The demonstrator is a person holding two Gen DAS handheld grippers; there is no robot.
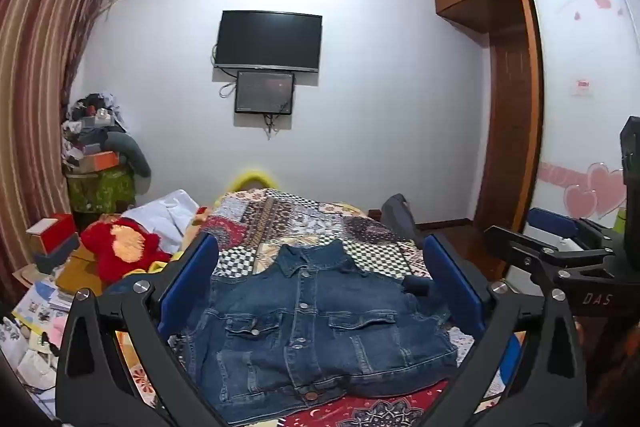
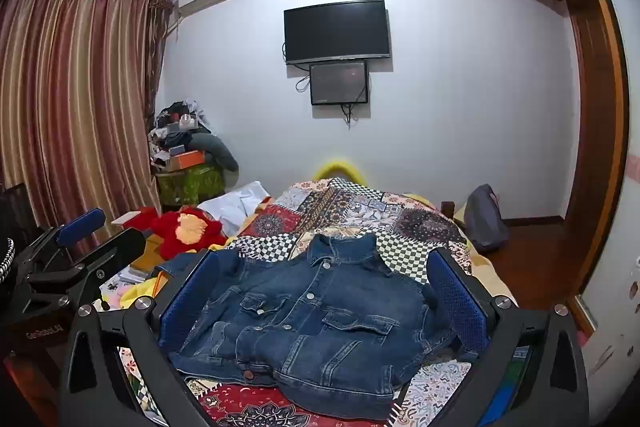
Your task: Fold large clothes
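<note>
A dark blue denim jacket (image 1: pixel 308 323) lies front up and buttoned on the patchwork bed cover (image 1: pixel 300 219), collar toward the far wall. It also shows in the right wrist view (image 2: pixel 316 323), with a sleeve spread to the left. My left gripper (image 1: pixel 320 259) is open and empty, held above the jacket's near edge with a blue pad on each side. My right gripper (image 2: pixel 320 267) is open and empty, likewise above the jacket. The right gripper also shows at the right edge of the left wrist view (image 1: pixel 560 235); the left gripper shows at the left of the right wrist view (image 2: pixel 80 227).
A red plush toy (image 1: pixel 120 251) and white cloth lie on the bed's left side. Clutter and boxes (image 1: pixel 44 291) fill the floor at left. A dark bag (image 2: pixel 484 219) sits by the bed's far right corner. A wardrobe (image 1: pixel 508 99) stands at right.
</note>
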